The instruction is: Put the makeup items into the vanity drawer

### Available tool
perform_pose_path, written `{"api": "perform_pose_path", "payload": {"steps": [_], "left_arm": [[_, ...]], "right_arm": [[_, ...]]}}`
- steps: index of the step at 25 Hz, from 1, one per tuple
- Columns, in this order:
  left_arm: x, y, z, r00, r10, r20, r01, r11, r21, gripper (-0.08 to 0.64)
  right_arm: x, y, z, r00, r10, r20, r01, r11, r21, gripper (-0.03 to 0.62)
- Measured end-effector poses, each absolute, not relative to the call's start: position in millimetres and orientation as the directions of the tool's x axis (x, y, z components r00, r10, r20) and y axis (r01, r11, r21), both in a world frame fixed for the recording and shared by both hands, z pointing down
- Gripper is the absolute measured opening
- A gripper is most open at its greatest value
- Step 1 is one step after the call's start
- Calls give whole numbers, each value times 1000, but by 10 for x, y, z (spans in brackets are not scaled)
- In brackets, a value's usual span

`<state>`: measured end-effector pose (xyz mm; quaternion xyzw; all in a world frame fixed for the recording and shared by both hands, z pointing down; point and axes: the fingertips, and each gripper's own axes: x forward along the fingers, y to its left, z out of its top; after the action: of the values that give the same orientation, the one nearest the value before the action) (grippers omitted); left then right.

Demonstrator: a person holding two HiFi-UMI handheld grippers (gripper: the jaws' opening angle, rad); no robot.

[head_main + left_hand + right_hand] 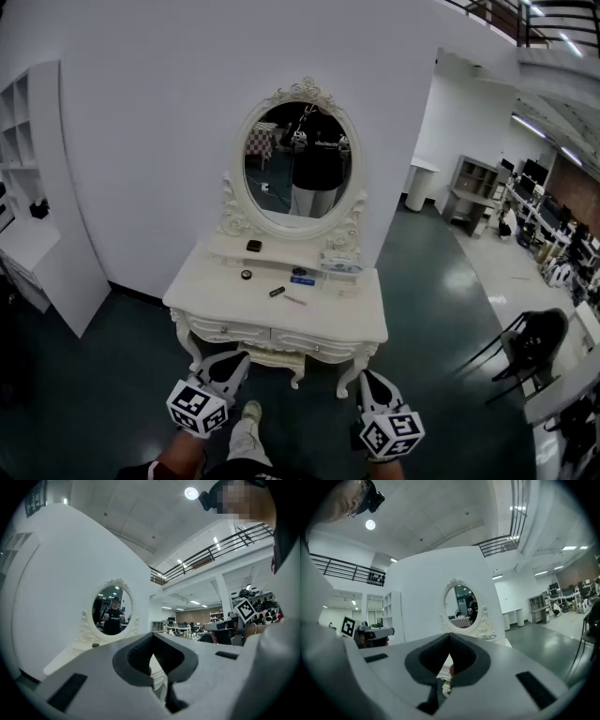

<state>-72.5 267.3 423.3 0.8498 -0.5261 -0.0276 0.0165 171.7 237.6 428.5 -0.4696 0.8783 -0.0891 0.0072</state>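
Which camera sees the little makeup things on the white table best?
The head view: it looks down on the vanity top, so the makeup items show plainly. The left gripper view catches only one dark item under the mirror; the right gripper view shows none clearly.

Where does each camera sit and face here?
Head view: on the head, steeply down at the vanity; left tongs, right tongs, shoe show.
Left gripper view: on left tongs, level toward the mirror; shows them shut, right cube.
Right gripper view: on right tongs, level toward the mirror; shows them shut, left cube.
Shared: all three see the mirror.
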Motion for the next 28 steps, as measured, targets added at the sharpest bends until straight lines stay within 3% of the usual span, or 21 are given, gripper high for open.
{"api": "perform_pose_path", "payload": {"steps": [16,28], "left_arm": [[-608,2684,4266,450,-893,11,-893,-450,13,2],[-842,2398,4319,437,-899,-34,-892,-438,110,2]], "right_arm": [[1763,2431,4210,-583,-812,21,-798,568,-202,3],[1595,2177,4354,-589,-806,59,-799,570,-194,3]]}}
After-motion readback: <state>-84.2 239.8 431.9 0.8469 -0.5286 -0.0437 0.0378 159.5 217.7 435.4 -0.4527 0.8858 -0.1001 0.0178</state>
